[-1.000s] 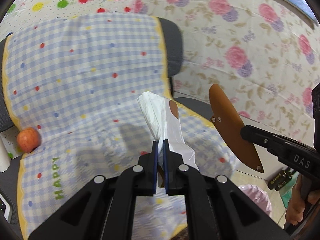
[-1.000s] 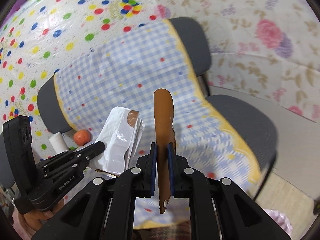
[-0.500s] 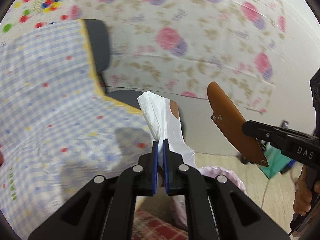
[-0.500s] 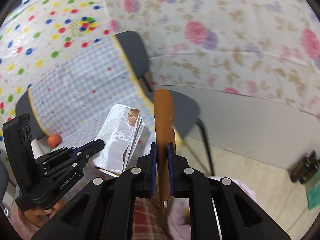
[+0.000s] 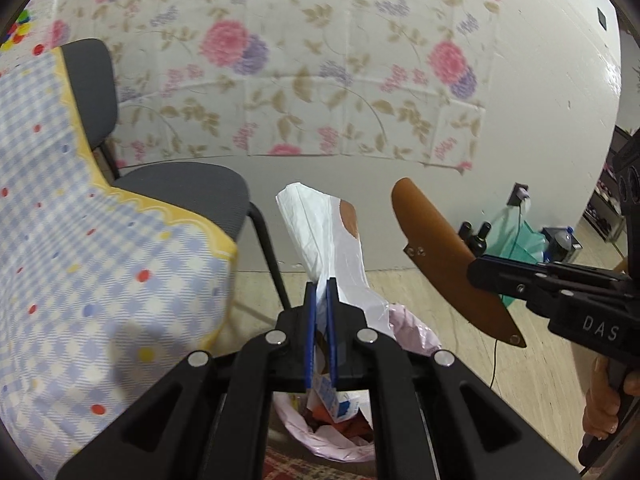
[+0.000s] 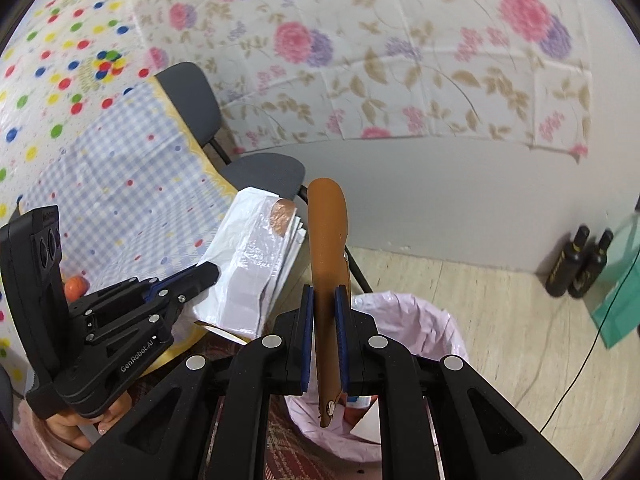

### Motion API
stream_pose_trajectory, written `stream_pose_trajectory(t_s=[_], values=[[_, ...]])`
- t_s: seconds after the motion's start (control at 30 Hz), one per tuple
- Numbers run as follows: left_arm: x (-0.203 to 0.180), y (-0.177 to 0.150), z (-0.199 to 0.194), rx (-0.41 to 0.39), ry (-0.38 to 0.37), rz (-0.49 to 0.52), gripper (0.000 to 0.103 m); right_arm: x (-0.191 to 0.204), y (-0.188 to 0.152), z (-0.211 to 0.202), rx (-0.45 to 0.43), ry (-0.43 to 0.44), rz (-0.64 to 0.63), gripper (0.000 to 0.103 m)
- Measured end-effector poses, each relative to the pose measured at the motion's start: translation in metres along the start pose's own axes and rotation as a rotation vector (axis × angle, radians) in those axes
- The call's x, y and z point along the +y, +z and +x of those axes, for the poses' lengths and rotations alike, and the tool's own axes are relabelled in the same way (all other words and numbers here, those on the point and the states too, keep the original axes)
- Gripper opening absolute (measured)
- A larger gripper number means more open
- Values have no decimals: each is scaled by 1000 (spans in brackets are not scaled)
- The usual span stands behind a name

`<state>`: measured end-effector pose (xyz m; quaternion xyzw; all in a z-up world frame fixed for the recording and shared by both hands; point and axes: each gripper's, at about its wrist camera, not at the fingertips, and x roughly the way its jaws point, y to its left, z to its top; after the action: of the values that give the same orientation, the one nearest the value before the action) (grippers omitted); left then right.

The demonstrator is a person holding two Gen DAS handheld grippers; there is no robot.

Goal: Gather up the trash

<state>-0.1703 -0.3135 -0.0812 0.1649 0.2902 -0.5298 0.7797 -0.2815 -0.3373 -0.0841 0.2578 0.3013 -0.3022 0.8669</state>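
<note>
My left gripper (image 5: 321,292) is shut on a crumpled white plastic bag (image 5: 328,240) that sticks up past its fingertips; a brown patch shows near the bag's top. My right gripper (image 6: 325,296) is shut on a flat brown leather-like piece (image 6: 327,232) with rivets, held edge-on. Both hang over a trash bin lined with a pink bag (image 6: 420,312), which holds several scraps. In the left wrist view the brown piece (image 5: 444,256) and the right gripper (image 5: 478,270) are to the right. In the right wrist view the white bag (image 6: 248,268) and the left gripper (image 6: 210,270) are to the left.
A grey chair (image 5: 188,180) draped with a blue checked cloth (image 5: 80,240) stands left of the bin. An orange fruit (image 6: 76,286) lies on the cloth. Two dark bottles (image 6: 576,264) and a green bag (image 6: 620,300) stand by the wall at right. A thin cable crosses the wooden floor.
Both grippers have swung right and slightly down, from over the checked chair cloth to above the pink-lined bin. Each keeps its hold.
</note>
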Motion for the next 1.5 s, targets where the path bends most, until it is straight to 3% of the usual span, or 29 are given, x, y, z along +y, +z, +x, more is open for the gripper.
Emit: stream_pose_trajectory(t_s=[0.07,0.13,0.2,0.23,0.37,0.57,0.6,0.7,0.83,1.0,1.2,1.5], values=[[-5,1,6,20,-13,11,4,-5,-1,2,7,-5,28,16],[-8,2,12,44,-18,23,13,-14,-3,5,15,-1,67,16],[-9,3,16,49,-12,21,32,-21,-5,7,22,-16,90,17],[-8,3,16,51,-12,15,36,-23,-5,7,21,-21,95,18],[5,2,12,55,5,-24,44,-22,-4,6,15,-26,77,24],[32,1,-7,34,76,-90,66,2,1,6,7,-13,-9,49],[36,1,-11,35,89,-100,76,6,2,6,5,-14,-24,58],[52,1,-27,20,138,-137,84,27,7,3,-27,-26,-82,85],[71,3,-46,9,202,-173,95,52,15,0,-66,-32,-156,89],[98,3,-70,5,268,-226,96,83,32,-4,-109,-20,-236,93],[131,-3,-108,-25,405,-316,96,114,53,-9,-146,19,-278,95],[178,-22,-170,-39,599,-455,96,193,66,1,-138,147,-416,96]])
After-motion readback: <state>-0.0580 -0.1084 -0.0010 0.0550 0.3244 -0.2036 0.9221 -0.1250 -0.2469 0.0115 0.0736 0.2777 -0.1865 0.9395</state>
